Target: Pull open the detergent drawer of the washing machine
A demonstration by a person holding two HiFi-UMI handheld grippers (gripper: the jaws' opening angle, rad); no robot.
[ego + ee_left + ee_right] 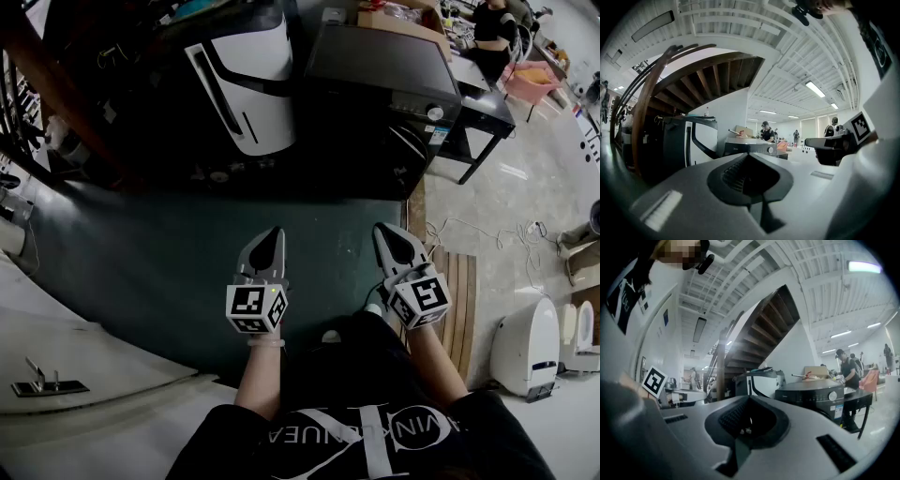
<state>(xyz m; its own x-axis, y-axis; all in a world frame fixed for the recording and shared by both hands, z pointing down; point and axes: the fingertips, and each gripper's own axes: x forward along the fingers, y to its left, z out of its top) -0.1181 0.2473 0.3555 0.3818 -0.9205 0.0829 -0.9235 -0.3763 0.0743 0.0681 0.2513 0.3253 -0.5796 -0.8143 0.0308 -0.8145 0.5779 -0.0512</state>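
The washing machine (380, 66) is a dark, top-heavy box standing ahead of me and a little to the right, its round knob (434, 113) on the front band. It also shows in the left gripper view as the washing machine (751, 148) and in the right gripper view as the washing machine (813, 398). I cannot make out the detergent drawer's outline on its dark front. My left gripper (271, 234) and right gripper (383, 230) are held side by side, level, well short of the machine. Both are shut and hold nothing; left gripper (749, 155), right gripper (749, 398).
A white appliance with a black stripe (246, 86) stands left of the machine, under a wooden staircase (764, 329). A black table (486, 105) and a person (494, 26) are behind on the right. A slatted wooden board (459, 300), floor cables (483, 234) and a white unit (525, 345) lie right.
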